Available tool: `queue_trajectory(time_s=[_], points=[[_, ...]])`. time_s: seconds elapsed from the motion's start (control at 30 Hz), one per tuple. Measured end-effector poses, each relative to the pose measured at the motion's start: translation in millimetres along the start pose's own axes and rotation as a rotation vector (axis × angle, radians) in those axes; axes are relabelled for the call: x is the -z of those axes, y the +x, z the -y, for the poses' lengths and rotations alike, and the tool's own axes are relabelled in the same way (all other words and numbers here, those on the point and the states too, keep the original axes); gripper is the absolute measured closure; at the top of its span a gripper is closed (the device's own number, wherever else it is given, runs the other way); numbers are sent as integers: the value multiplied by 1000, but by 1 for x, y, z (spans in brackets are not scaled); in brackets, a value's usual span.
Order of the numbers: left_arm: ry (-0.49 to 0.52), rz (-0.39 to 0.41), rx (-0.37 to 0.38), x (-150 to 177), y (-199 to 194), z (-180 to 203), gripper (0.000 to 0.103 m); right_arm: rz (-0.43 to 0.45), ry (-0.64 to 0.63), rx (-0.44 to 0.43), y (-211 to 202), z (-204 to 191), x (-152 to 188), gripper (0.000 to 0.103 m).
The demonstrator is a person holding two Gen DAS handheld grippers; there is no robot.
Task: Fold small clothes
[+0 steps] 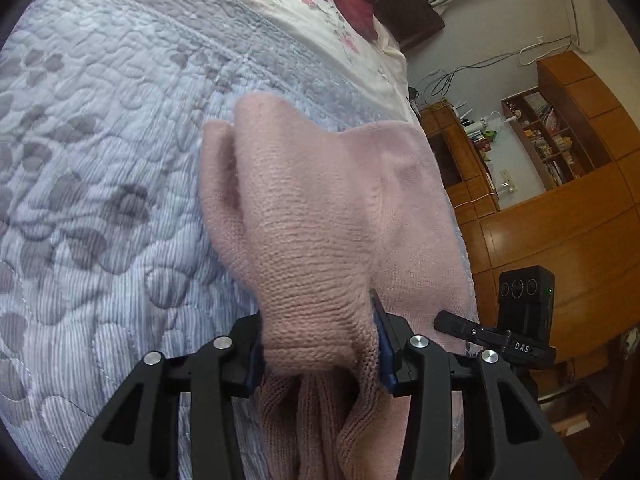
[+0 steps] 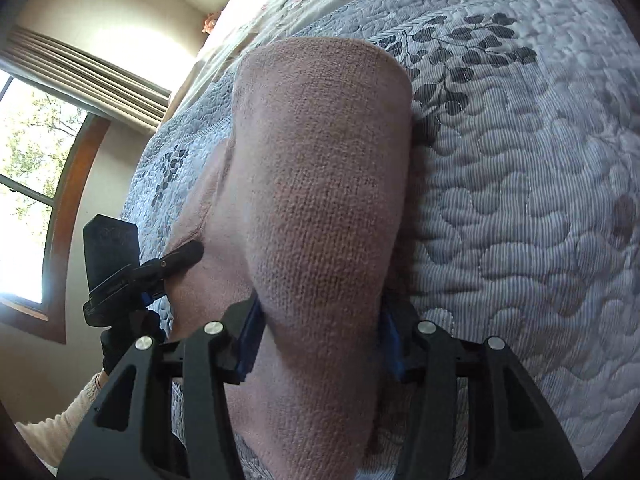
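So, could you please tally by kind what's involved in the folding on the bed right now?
Pink knit garment: 1
Grippers: 2, left gripper and right gripper, each shut on the garment
Quilted bedspread: 1
Total: 4

Matt pink knit garment (image 1: 312, 216), quilted bedspread (image 1: 100, 140)

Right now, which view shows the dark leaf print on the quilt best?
The right wrist view: the leaf sprig is sharp, beside the pink knit. The left wrist view shows only faded grey leaves.
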State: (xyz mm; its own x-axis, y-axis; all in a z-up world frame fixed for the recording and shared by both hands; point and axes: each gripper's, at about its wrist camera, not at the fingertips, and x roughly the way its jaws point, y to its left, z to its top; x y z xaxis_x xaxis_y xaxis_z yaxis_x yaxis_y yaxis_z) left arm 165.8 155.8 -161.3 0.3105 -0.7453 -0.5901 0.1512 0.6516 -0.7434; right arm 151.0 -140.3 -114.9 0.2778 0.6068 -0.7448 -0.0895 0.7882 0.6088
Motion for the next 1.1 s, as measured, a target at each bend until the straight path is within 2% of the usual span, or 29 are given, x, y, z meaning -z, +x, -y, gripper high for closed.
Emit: queue_trajectory(time_s=[0.13,0.23,0.37,0.53,0.7,0.8,0.87,0.9,0.97,1.1], points=[[-48,-9,-1,5,1,-11,52,8,2,8,2,-2,5,46],[-54,-22,-57,5,-7,-3,49,1,23,11,-7,-9,7,42],[30,5,-164,16,-28,24,50,8,36,20,-32,-5,21,37],[64,49,-213,54,-57,43,50,-24,38,28,-45,1,50,37],[138,55,-268,88,-61,62,50,-38,62,7,-44,8,76,38],[163,41,-305,96,-55,68,50,-30,98,-18,-44,13,83,43],[160,35,-333,96,-51,65,50,-29,116,-72,-49,19,89,61],[150,27,-338,96,-50,63,51,-32,118,-99,-52,20,91,75],[143,10,-357,96,-48,59,51,-24,76,-68,-60,12,93,80],[145,-13,-376,98,-45,51,50,-8,22,-21,-67,-7,96,81]])
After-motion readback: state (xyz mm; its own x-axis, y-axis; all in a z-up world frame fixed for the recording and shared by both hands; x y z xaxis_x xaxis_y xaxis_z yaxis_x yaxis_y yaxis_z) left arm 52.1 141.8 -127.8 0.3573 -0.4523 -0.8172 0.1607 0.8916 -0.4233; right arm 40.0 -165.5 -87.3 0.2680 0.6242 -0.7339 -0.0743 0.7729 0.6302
